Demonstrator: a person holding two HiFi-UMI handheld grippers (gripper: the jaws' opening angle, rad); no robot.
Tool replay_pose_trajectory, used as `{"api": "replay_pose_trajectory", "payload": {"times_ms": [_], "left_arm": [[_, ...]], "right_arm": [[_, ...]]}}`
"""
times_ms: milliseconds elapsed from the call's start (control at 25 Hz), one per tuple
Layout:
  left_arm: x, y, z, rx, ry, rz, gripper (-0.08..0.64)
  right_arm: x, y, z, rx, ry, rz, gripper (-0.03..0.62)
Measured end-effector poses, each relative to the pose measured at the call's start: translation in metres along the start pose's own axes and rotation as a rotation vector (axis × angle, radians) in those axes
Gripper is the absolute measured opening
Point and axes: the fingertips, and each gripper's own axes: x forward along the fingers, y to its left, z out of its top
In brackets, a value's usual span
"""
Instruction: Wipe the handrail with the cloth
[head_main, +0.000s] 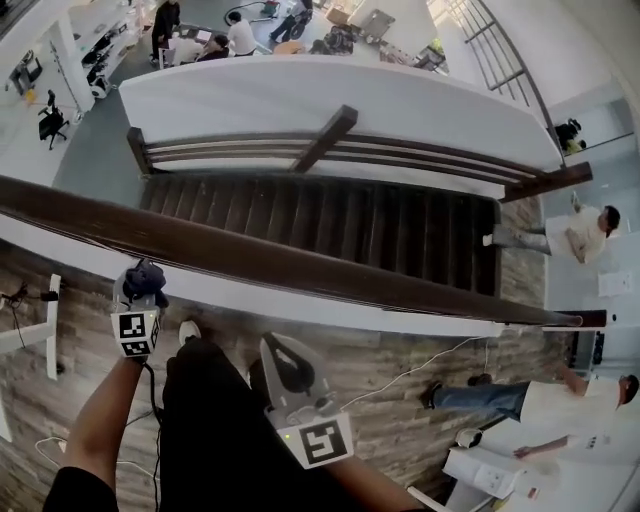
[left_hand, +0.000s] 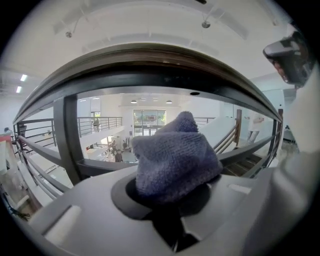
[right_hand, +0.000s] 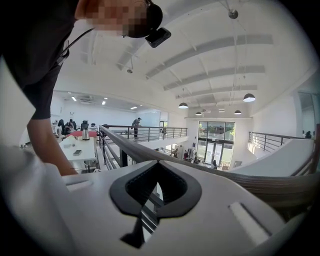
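The right gripper (head_main: 276, 350) hangs back, jaws closed together on nothing. The left gripper (head_main: 138, 298) clamps the bunched cloth (left_hand: 175, 155) and is the nearer: the handrail (head_main: 300, 262) lies just ahead of and above its tips, running crosswise, left to right; cloth and rail seem apart
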Motion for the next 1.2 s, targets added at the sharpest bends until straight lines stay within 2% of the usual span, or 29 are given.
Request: {"api": "replay_pose_trajectory", "payload": {"times_ms": [240, 520, 760, 1080, 1200], "left_arm": [[0.016, 0.04, -0.04, 0.005, 0.018, 0.054, 0.049], [0.047, 0.089, -0.066, 0.04, 0.005, 0.078, 0.048], [0.076, 0.105, -0.068, 0.123, -0.026, 0.028, 0.048], [0.095, 0.113, -0.089, 0.119, 0.014, 0.027, 0.048], [0.098, 0.114, -0.092, 0.108, 0.004, 0.033, 0.048]], "right_arm": [[0.021, 0.022, -0.025, -0.037, 0.053, 0.072, 0.002], [0.043, 0.026, -0.041, -0.062, 0.046, 0.08, 0.002], [0.056, 0.029, -0.062, -0.084, 0.095, 0.074, 0.002], [0.054, 0.024, -0.061, -0.083, 0.122, 0.032, 0.002], [0.051, 0.025, -0.065, -0.077, 0.141, 0.024, 0.002]]}}
